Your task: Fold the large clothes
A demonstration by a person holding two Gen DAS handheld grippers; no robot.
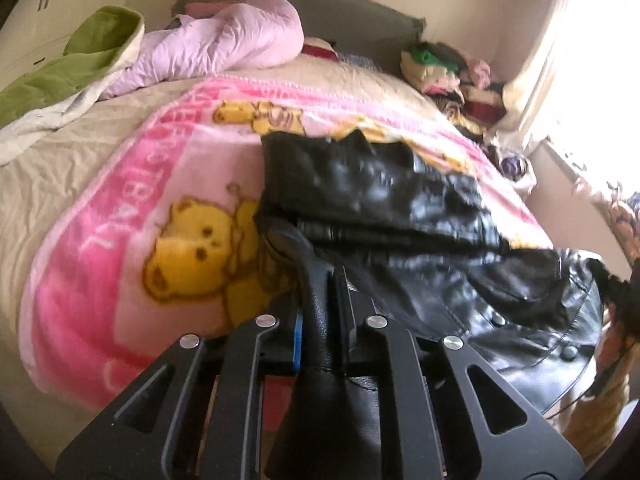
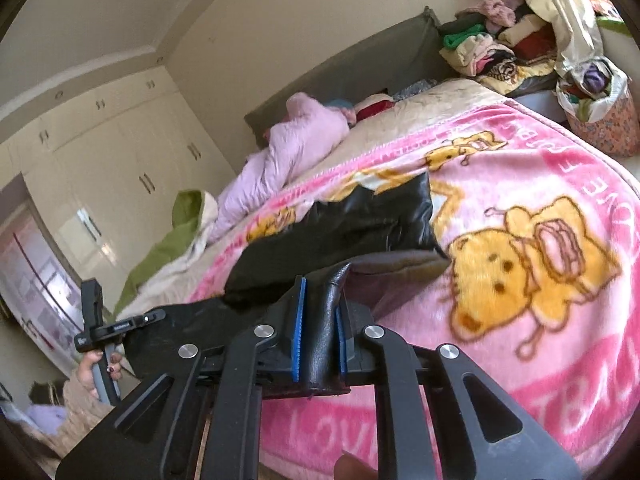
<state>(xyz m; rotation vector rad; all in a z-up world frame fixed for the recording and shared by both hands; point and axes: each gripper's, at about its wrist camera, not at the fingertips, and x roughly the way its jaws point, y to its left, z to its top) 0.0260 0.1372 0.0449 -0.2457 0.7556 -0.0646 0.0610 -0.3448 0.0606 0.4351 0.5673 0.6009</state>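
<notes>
A black leather jacket [image 1: 380, 184] lies partly folded on a pink blanket with yellow bears [image 1: 120, 208] spread over the bed. My left gripper [image 1: 324, 280] is shut on a raised fold of the jacket's near edge, and black leather fills the gap between its blue pads. In the right wrist view the same jacket [image 2: 360, 220] stretches from the blanket towards the lower left. My right gripper [image 2: 322, 292] is shut on another pinch of its leather edge, lifted off the blanket [image 2: 540, 360]. A person's hand [image 2: 94, 368] grips the other tool's handle at the far left.
A lilac quilt [image 1: 224, 36] and a green blanket [image 1: 80, 56] are bunched near the grey headboard [image 1: 340, 4]. Folded clothes [image 2: 500, 44] are stacked at the bed's far corner beside a floral basket [image 2: 604, 120]. Cream wardrobes [image 2: 132, 168] line the wall.
</notes>
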